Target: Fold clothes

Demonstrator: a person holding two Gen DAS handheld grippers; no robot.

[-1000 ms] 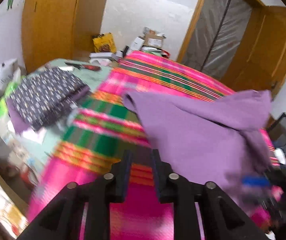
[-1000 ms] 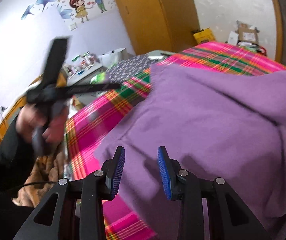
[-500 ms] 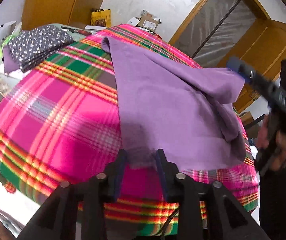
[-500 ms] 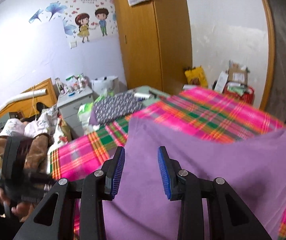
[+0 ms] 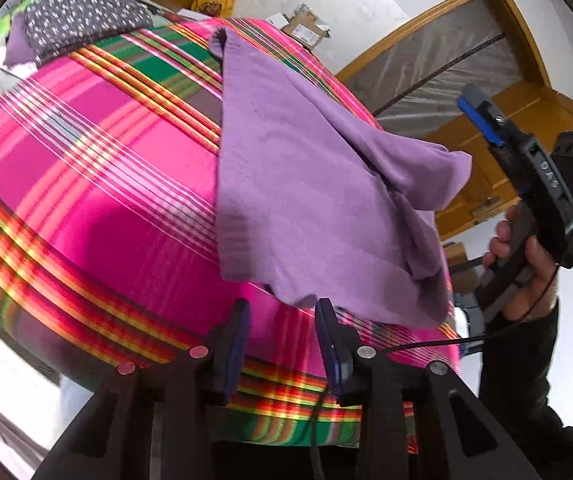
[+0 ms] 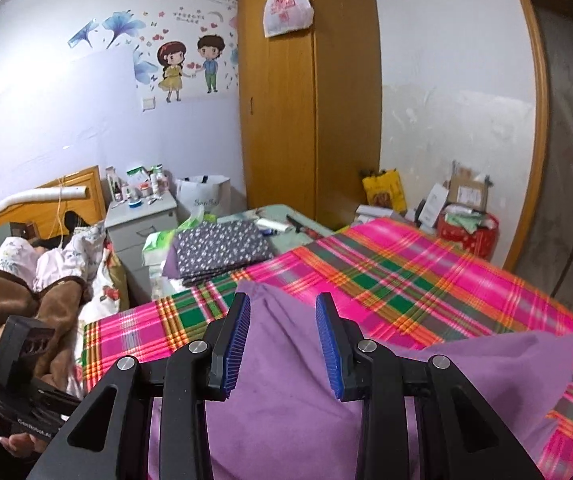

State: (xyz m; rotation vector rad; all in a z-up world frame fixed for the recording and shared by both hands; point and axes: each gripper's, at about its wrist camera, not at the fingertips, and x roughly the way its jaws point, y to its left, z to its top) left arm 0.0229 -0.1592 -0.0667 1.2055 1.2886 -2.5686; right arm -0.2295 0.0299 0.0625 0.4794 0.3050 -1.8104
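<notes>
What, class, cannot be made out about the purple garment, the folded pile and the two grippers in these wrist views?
- Purple garment: right wrist view, near part covered by the right gripper frame; garment type unclear.
- Its far right layers: left wrist view, bunched folds hide what lies beneath.
- Dotted folded pile: item count too small to tell.
- Left gripper: jaws apart just before the hem; contact unclear.

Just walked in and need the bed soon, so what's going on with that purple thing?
A person is folding a purple garment on the plaid bedspread. The left gripper has just been opening at the garment's near edge, nothing pinched. The right gripper hovers open above it. A folded dotted cloth lies aside.
</notes>
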